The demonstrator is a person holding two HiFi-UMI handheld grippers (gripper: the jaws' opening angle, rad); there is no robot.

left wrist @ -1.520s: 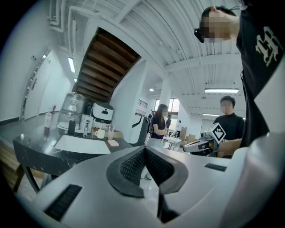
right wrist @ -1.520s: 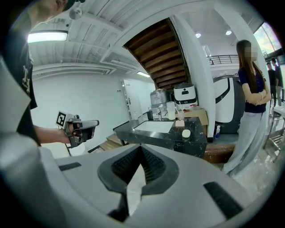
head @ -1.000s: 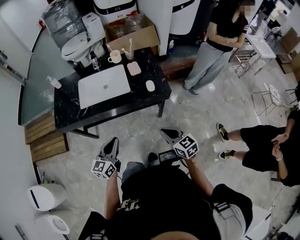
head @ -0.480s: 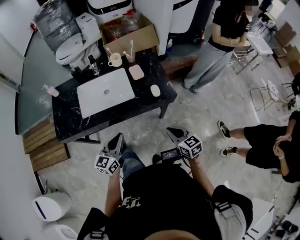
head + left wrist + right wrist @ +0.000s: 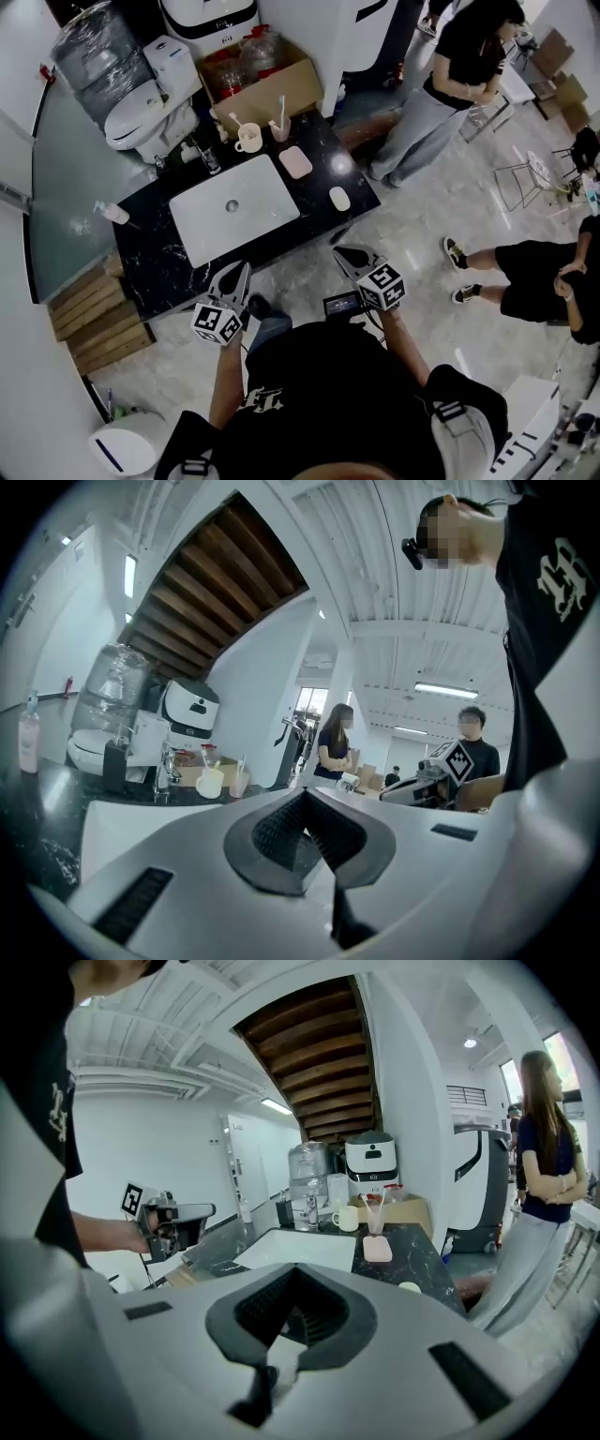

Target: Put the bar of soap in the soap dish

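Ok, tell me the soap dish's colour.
Pale pink soap dish, clearest in the head view.

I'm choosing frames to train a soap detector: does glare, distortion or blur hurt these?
Head view: fisheye bending; a glare patch on the black counter by the soap dish and bar of soap, both legible. Left gripper view, right gripper view: dark round vignette, strong curvature, near jaws soft.
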